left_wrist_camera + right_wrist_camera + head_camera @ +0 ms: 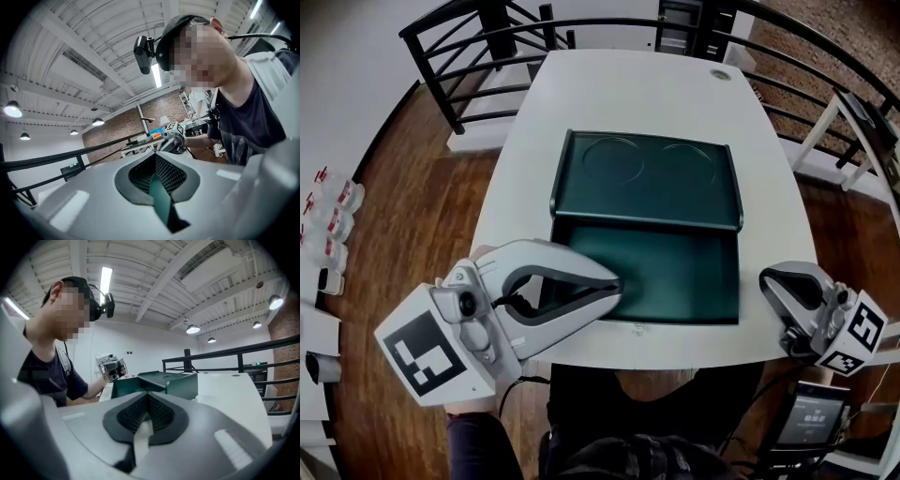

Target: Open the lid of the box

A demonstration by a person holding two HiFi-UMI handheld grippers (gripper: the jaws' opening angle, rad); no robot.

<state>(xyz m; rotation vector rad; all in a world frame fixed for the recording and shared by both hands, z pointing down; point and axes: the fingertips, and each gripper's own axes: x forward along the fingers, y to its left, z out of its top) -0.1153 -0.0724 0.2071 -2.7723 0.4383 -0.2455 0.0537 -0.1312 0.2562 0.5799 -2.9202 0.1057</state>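
Note:
A dark green box (675, 277) lies on the white table (516, 187), its inside showing. Its lid (647, 178), with two round recesses, stands swung back along the far side. My left gripper (617, 284) is shut, its tips over the near-left part of the box's inside; only green shows through the gap under the tips (154, 157). My right gripper (766, 278) is shut and holds nothing, just right of the box near the table's front edge. In the right gripper view the box (136, 386) and raised lid (166, 377) lie beyond the tips (147, 394).
A black railing (459, 56) runs round the table's far side. A round cable hole (720, 73) is at the far right of the tabletop. A small screen (811, 417) sits below the table's front right. Bottles (333, 202) stand at the far left.

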